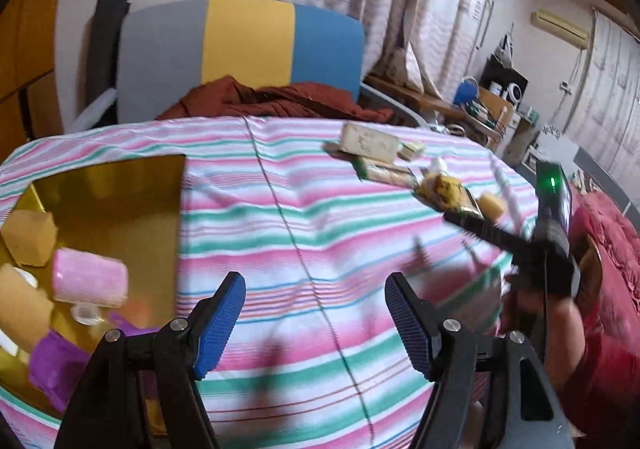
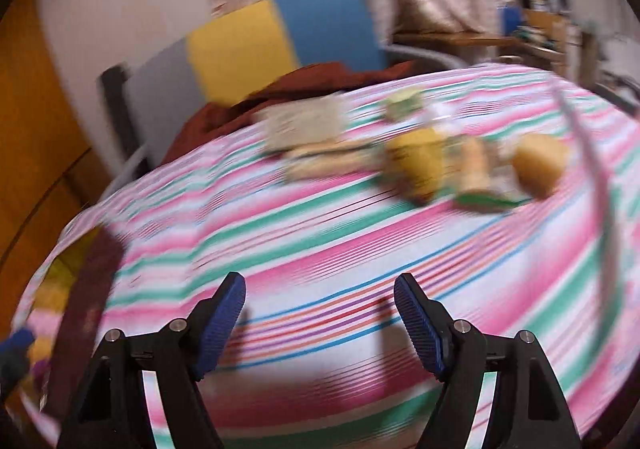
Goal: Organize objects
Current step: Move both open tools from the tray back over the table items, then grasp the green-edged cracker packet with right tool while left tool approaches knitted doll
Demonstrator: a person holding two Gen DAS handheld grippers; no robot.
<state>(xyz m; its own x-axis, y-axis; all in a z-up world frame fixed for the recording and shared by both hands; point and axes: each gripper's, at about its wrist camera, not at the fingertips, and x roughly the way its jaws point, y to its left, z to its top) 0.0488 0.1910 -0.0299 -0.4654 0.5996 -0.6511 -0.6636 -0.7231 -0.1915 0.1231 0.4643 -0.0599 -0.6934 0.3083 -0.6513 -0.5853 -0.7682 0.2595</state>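
The left gripper (image 1: pixel 314 323) is hovering at the bottom centre of the left wrist view, its blue pads spread apart with nothing between them, over the striped cloth (image 1: pixel 304 217). At the left edge a gold tray (image 1: pixel 120 189) is lying on the cloth, holding a pink roll (image 1: pixel 90 283) whose long axis is running left to right, a tan block (image 1: pixel 28 237) above it and a purple packet (image 1: pixel 56 369) below it. In the upper right, a pale flat box (image 1: pixel 370 143) is lying with its long side slanting down to the right, beside a yellow packet (image 1: pixel 444 189). The right gripper (image 2: pixel 320 323) is likewise gaping empty at the bottom centre of its own blurred view; a round yellow item (image 2: pixel 540 165) is sitting in that view's upper right.
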